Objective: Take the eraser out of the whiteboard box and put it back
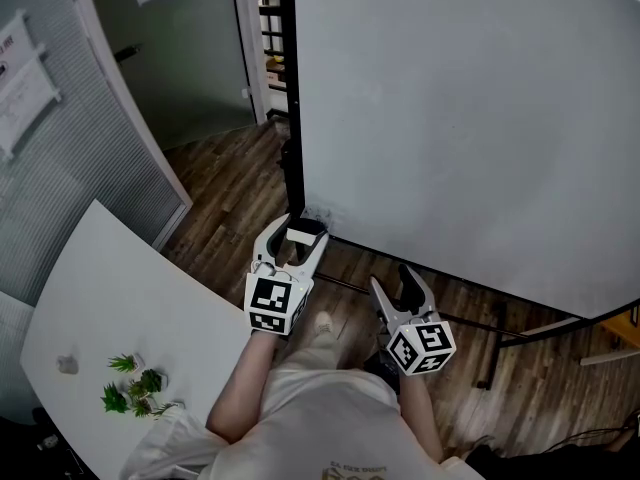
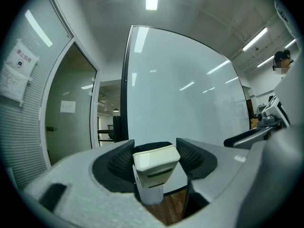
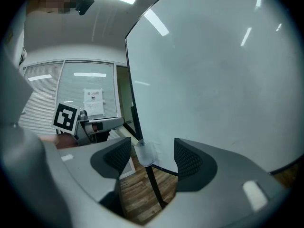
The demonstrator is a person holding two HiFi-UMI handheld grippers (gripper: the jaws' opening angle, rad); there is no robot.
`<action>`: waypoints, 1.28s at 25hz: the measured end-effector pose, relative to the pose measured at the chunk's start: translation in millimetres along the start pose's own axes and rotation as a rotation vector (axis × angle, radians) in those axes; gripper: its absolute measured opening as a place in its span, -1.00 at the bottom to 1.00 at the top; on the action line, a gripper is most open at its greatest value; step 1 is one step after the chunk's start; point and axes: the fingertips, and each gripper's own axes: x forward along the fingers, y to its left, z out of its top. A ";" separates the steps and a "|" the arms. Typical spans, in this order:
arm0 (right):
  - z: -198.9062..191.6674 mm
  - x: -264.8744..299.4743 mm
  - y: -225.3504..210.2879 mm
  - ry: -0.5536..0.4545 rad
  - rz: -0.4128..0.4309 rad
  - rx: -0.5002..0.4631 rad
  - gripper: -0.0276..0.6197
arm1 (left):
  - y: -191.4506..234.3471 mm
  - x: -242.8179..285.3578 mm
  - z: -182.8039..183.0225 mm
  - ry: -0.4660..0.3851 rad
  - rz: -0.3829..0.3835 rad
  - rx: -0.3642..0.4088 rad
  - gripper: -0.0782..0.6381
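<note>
Head view shows the left gripper (image 1: 298, 236) at the lower left corner of the whiteboard (image 1: 470, 118), its jaws clamped on the eraser (image 2: 156, 163). The pads press its two flanks and nothing supports it from below. So the eraser is in the air, right beside the box (image 3: 145, 152), which is the small clear holder fixed at that corner. From the left gripper view, the box sits just under the eraser.

The eraser's long axis looks to me to run along the jaws, roughly level, with one end aimed at the board and the other back at the gripper. I can't be certain of that from here.

Now the risk. The box mouth looks narrow, and an eraser held level may catch the rim on the way in. It could twist out of that side pinch and fall to the wooden floor (image 1: 230, 198). A hard push might also shove the box off its mount.

Further right, the right gripper (image 1: 390, 280) hangs back with its jaws spread and nothing between them.
</note>
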 end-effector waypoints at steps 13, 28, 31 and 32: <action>-0.8 3.7 -4.4 0.003 -0.002 0.004 -0.04 | 2.6 5.7 -0.4 0.003 0.001 0.001 -0.02; -1.5 12.6 -20.4 0.008 -0.018 0.022 -0.04 | 7.2 25.7 -9.8 0.029 -0.003 -0.005 -0.02; -0.9 16.1 -22.0 0.010 -0.014 0.026 -0.04 | 7.7 29.0 -9.7 0.034 -0.002 -0.005 -0.02; -1.1 17.0 -22.0 0.011 -0.013 0.027 -0.04 | 8.1 29.7 -9.6 0.034 -0.003 -0.006 -0.02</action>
